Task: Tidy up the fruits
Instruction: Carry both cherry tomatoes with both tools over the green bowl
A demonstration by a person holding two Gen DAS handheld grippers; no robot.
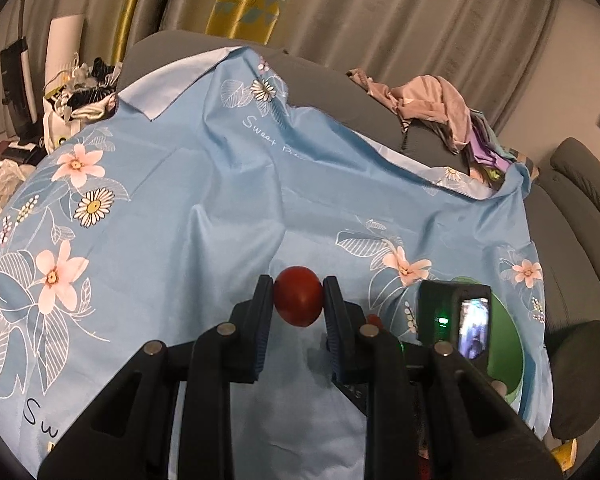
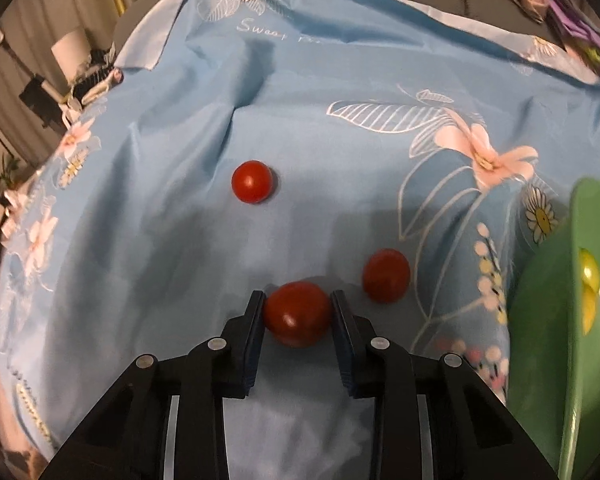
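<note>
Left wrist view has the left tongs (image 1: 298, 298) pinching a tomato (image 1: 299, 296) at lower centre, while the right tongs (image 2: 298, 312) clamp another tomato (image 2: 298, 314) on the cloth (image 2: 320, 128).

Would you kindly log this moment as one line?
left tool: shut on tomato, lifted | right tool: shut on tomato on cloth | two tomatoes loose | green bowl right

Green bowl (image 2: 548, 320) edge-cropped, contents perhaps yellow
</note>
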